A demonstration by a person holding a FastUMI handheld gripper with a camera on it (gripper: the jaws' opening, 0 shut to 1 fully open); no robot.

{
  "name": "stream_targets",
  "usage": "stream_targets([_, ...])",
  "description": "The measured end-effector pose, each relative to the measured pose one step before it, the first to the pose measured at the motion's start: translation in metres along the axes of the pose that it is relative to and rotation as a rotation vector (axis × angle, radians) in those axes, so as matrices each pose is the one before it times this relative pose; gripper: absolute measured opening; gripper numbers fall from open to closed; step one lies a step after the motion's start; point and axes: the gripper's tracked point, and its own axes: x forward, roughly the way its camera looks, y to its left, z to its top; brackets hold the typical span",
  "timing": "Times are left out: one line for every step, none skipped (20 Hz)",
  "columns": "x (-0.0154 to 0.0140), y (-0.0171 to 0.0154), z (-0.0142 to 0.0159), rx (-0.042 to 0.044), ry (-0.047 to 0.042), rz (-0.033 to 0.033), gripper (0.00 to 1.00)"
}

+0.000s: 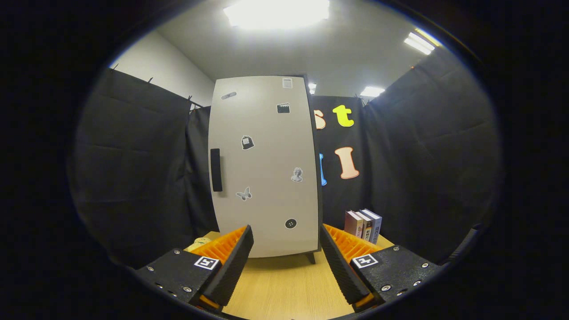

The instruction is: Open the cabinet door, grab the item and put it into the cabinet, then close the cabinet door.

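Cabinet (266, 169) comes first: a tall pale box standing upright on the wooden table (284, 284), dead ahead at twelve o'clock from the gripper (286, 258), its long axis vertical. Its door is shut and faces the fingers squarely, dotted with small stickers. The table runs under the fingers and on to the cabinet's foot.

Next down in size, the books (363, 226) stand upright in a short row at about two o'clock, just right of the cabinet's lower corner and beyond the right finger.

The handle (216, 170) is what the coming move turns on, I judge. It is a dark vertical bar near the door's left edge, at roughly eleven o'clock from the fingers and well above them. With the handle on the left, the hinges are probably on the right, so the door should swing open toward the right. The fingers would have to rise and shift left to reach it.

The gripper's fingers stand wide apart, holding nothing, with bare table between them.

Smallest is a pale yellowish thing (198, 242) at ten o'clock, just beyond the left finger and left of the cabinet's foot. The finger cuts most of it off, so I cannot tell what it is; it may be the item to stow. The cabinet's inside is hidden behind the door.
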Motion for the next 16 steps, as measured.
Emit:
stream_targets([0.0015,0.0012,-0.00004,0.00387,-0.00025,0.00029,0.93])
stream_targets([0.00093,0.00017,0.00067,0.00132,-0.00295,-0.0005,0.93])
stream_targets([0.00118,0.00107,-0.00006,0.00038,-0.00092,-0.00114,0.93])
stream_targets([0.00113,0.00115,-0.0005,0.0,0.0015,0.00133,0.93])
stream_targets([0.00034,0.00163,0.00045,0.00066,-0.0013,0.00189,0.93])
stream_targets([-0.00019,0.00204,0.00036,-0.00132,-0.00242,0.00046,0.93])
stream_targets([0.00046,0.00082,0.00005,-0.00273,-0.00069,-0.00062,0.93])
stream_targets([0.00136,0.00213,0.00017,-0.00341,-0.00057,0.00074,0.93])
stream_targets([0.0003,0.00164,0.00088,-0.00226,-0.00226,0.00081,0.93])
stream_targets([0.00064,0.00188,0.0008,-0.00233,-0.00232,0.00075,0.93])
stream_targets([0.00003,0.00137,0.00065,-0.00271,-0.00212,0.00072,0.93])
stream_targets([0.0012,0.00197,0.00101,-0.00212,-0.00537,0.00102,0.93])
stream_targets([0.00002,0.00168,0.00096,-0.00287,-0.00181,0.0002,0.93])
stream_targets([-0.00058,0.00138,0.00036,-0.00104,-0.00128,-0.00031,0.93])
stream_targets([-0.00049,0.00137,0.00012,0.00094,-0.00027,-0.00024,0.93])
stream_targets([0.00043,0.00106,-0.00049,0.00301,0.00031,0.00028,0.93])
